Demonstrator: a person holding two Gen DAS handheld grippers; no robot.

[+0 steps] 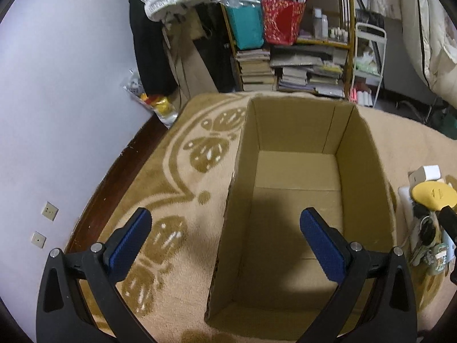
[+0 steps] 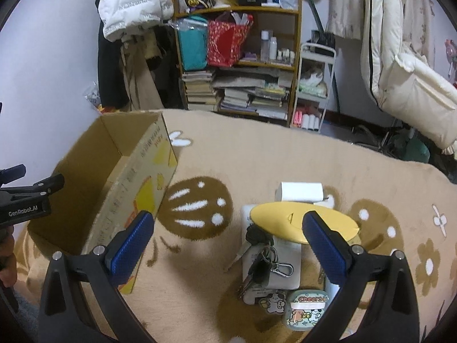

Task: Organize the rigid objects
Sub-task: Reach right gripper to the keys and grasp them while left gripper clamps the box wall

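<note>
The small rigid things lie bunched on the blanket to the right of the cardboard box: a yellow oval case rests across a white power bank, with a white charger block just behind it. A bunch of keys with a carabiner sprawls on the power bank, and a cartoon-printed earbud case sits nearest the camera beside a small dog-print sticker or tag.

The right gripper hangs above this pile, jaws spread wide and empty. The left gripper hovers over the box's left wall, likewise released and holding nothing; the box is bare inside.

Everything rests on a tan blanket patterned with brown ladybirds and flowers. Beyond stand a crowded bookshelf, hanging coats and a pale wall.
</note>
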